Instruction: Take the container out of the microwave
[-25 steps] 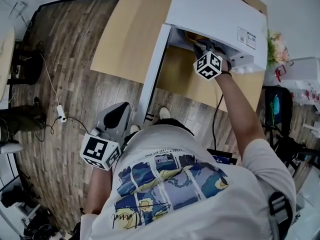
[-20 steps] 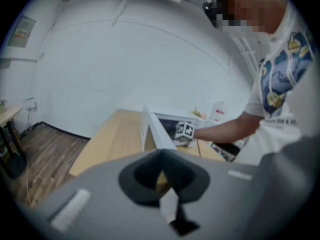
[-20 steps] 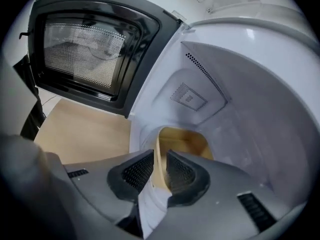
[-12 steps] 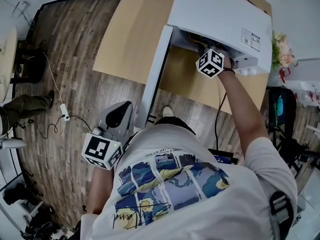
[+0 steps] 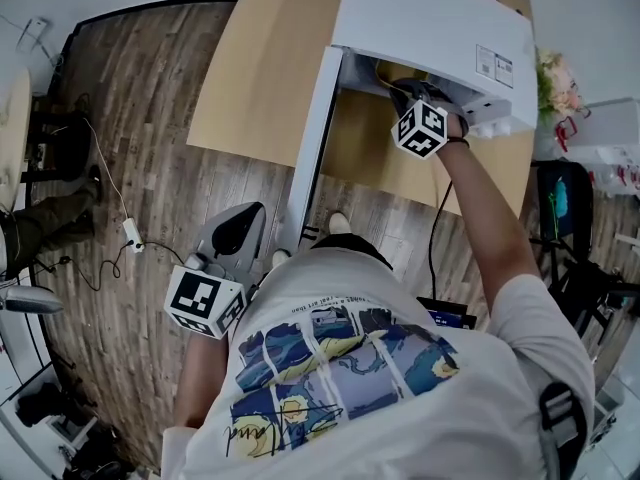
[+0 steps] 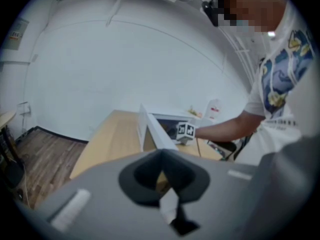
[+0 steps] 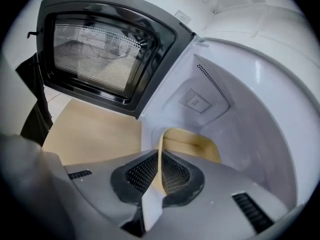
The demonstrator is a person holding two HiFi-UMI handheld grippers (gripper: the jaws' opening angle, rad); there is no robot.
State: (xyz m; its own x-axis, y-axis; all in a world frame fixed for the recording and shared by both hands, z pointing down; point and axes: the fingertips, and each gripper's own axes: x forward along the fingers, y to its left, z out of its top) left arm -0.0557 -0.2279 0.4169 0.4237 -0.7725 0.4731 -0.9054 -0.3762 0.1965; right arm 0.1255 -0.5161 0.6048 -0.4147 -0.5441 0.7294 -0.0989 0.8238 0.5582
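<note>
A white microwave [image 5: 430,18] stands on a light wooden table [image 5: 265,58] with its door [image 5: 308,138] swung open to the left. My right gripper [image 5: 405,93] reaches into the cavity. In the right gripper view its jaws [image 7: 160,169] are shut on the thin rim of a cream-yellow container [image 7: 192,144] that sits on the cavity floor. The open door [image 7: 107,54] shows at upper left there. My left gripper [image 5: 235,233] hangs low beside the person's hip, away from the table. Its jaws [image 6: 162,176] are shut with nothing in them.
White cavity walls [image 7: 240,114] close in around the container. A bunch of flowers [image 5: 555,88] stands right of the microwave. A cable and plug [image 5: 125,233] lie on the wood floor at left, near another person's leg [image 5: 40,223]. Dark equipment [image 5: 555,218] stands at right.
My right gripper has stayed at the microwave mouth, barely shifting. The left gripper has not moved. The leg at the left edge has shifted.
</note>
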